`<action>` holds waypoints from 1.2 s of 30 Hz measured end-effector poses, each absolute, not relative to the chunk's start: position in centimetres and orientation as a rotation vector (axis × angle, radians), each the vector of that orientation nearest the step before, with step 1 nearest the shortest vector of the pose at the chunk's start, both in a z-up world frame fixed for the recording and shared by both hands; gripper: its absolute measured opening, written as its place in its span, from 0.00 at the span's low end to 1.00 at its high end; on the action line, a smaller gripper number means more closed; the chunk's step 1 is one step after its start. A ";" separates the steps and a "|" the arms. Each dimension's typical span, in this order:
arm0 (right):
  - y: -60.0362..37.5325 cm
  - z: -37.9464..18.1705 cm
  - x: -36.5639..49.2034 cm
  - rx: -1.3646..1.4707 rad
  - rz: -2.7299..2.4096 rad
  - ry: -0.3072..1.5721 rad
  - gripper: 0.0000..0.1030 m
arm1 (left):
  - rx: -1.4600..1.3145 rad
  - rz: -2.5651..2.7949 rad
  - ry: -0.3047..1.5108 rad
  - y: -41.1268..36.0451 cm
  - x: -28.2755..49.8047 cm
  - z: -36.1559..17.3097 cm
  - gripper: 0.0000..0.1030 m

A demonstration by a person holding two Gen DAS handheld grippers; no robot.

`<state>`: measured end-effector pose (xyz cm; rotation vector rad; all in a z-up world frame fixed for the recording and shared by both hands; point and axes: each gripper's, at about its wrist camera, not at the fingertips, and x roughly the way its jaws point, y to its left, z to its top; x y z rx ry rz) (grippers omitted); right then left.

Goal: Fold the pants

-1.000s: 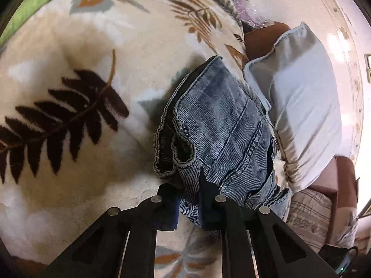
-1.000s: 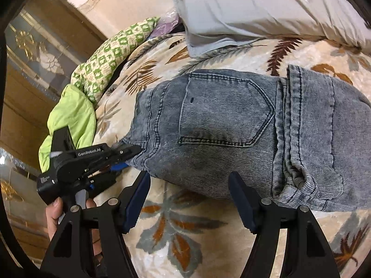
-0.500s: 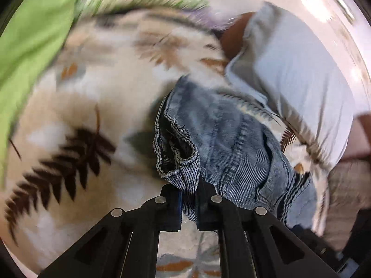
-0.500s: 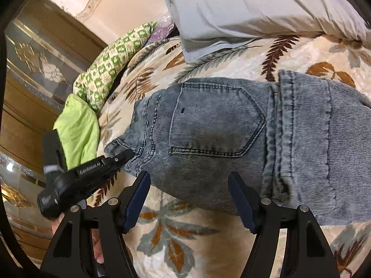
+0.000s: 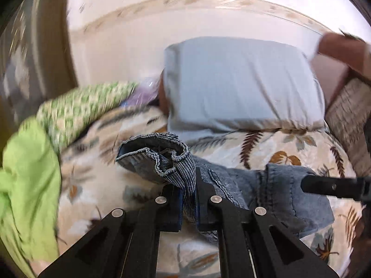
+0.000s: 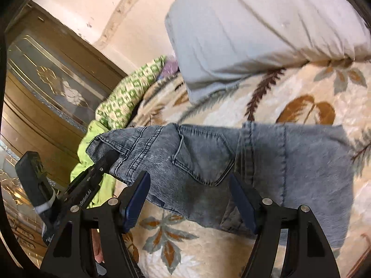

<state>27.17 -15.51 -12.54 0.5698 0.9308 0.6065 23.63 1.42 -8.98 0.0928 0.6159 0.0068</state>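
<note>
Left claw [image 5: 187, 202] is clamped tight on a bunched edge of the faded blue-grey denim pants [image 6: 231, 162], lifting that end clear of the bed [image 6: 301, 92]. Its black fingers pinch the ribbed fabric between blue pads, and the frayed hem curls just above them. Right claw [image 6: 189, 200] stands wide with nothing between its blue pads; the pants' back pocket lies just beyond it. The rest of the pants rests flat on the cream bedspread printed with brown and grey leaves. In the left wrist view the right claw's black finger sits over the far part of the pants. A pale grey pillow [image 6: 255, 27] lies at the head of the bed, apart from the pants. A lime-green cloth [image 5: 27, 185] and a green-and-white checked cloth [image 6: 129, 90] lie bunched at the bed's edge, beside a brown wooden cabinet with gilt glass panels [image 6: 46, 81]. No containers are visible.
</note>
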 end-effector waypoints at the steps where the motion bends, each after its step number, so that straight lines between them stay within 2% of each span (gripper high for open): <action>1: -16.1 -12.5 27.2 0.574 0.602 0.923 0.70 | 0.106 -0.012 0.607 0.6 23.4 -8.6 0.06; 12: -25.0 -14.7 26.3 0.743 0.536 0.839 0.70 | 0.368 -0.242 0.502 -7.4 19.4 -7.3 0.05; 15: -27.6 -14.3 26.0 0.774 0.527 0.810 0.70 | 0.451 -0.328 0.480 -9.9 17.7 -8.7 0.05; 20: -29.6 -12.4 25.5 0.750 0.551 0.758 0.71 | 0.458 -0.512 0.543 -11.8 16.5 -12.1 0.05; 23: -29.2 -11.7 25.8 0.703 0.559 0.754 0.79 | 0.396 -0.616 0.596 -11.8 16.2 -14.2 0.06; 29: -28.4 -15.9 27.5 0.703 0.503 0.872 0.80 | 0.402 -0.646 0.632 -11.1 14.6 -17.5 0.06; 30: -28.4 -16.7 27.8 0.708 0.485 0.895 0.77 | 0.409 -0.646 0.624 -10.9 14.5 -17.5 0.06; 32: -28.5 -18.0 28.3 0.733 0.460 0.940 0.57 | 0.407 -0.644 0.615 -10.4 14.1 -17.4 0.06; 33: -28.4 -18.8 28.6 0.751 0.463 0.967 0.29 | 0.402 -0.647 0.619 -10.3 14.0 -17.5 0.06; 34: -28.4 -19.1 28.6 0.761 0.464 0.973 0.11 | 0.396 -0.652 0.632 -10.5 13.9 -17.7 0.06; 36: -28.6 -19.4 28.6 0.775 0.444 0.978 0.09 | 0.380 -0.659 0.652 -10.2 13.7 -18.4 0.07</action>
